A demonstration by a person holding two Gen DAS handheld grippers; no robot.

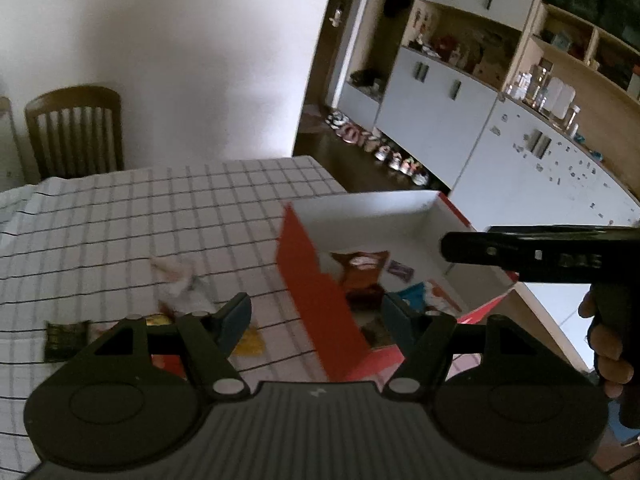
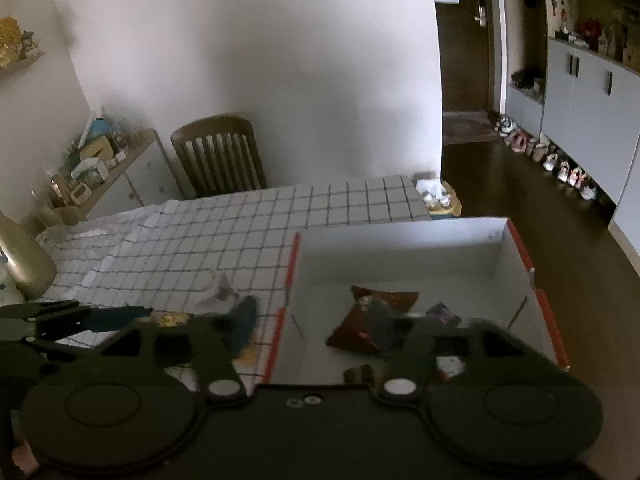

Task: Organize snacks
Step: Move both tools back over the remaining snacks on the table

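Left wrist view shows the red box (image 1: 320, 304) on the checked counter (image 1: 140, 220), a brown snack packet (image 1: 360, 272) inside, loose snacks (image 1: 248, 342) just left of the box, and a hand (image 1: 608, 344). Right wrist view alone shows a cluttered sideboard (image 2: 120, 160). Left tongs (image 1: 316, 316) and right tongs (image 2: 316, 324) gape empty.

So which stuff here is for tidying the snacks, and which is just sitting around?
For the job:
- red box
- brown snack bag inside it
- yellow packet on the checked tablecloth
- dark green packet
- left tongs, right tongs, both open

Just lying about:
- wooden chair
- shoes
- cabinets
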